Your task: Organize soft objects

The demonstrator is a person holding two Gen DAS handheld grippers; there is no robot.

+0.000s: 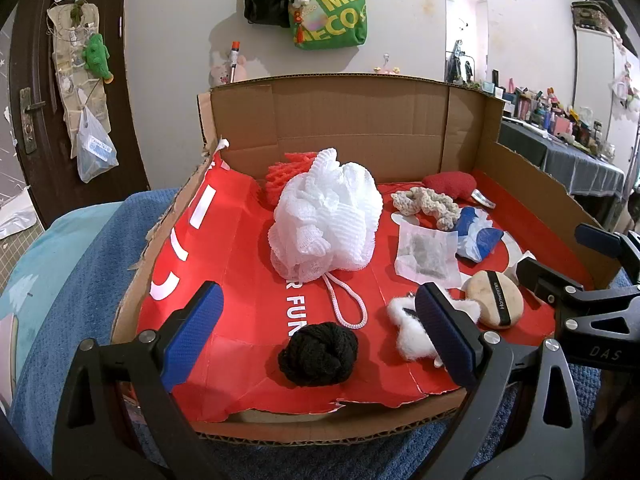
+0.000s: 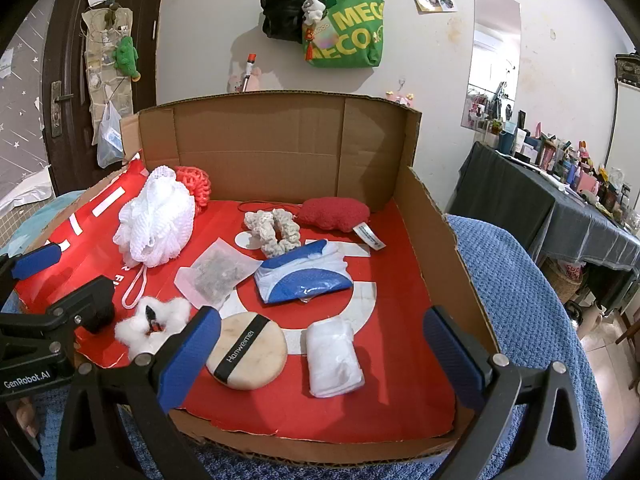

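Both my grippers, left (image 1: 320, 344) and right (image 2: 320, 354), hover released, jaws empty; white mesh bath pouf (image 1: 324, 216), black knitted ball (image 1: 318, 354), round beige puff (image 2: 247, 354) lie scattered in red-lined cardboard box (image 2: 260, 136); sorted or not, can't judge.

Both cameras sit low at the near edge of the cardboard box (image 1: 328, 120), close above it, looking forward and slightly down across its red floor toward the back wall of the room. The left wrist view stands over the box's left half, with the white bath pouf (image 1: 326, 216) near its middle. The right wrist view stands further right, over the powder puff (image 2: 248, 350). Both share the box's middle, the pouf, the puff and the green bag (image 2: 346, 32).
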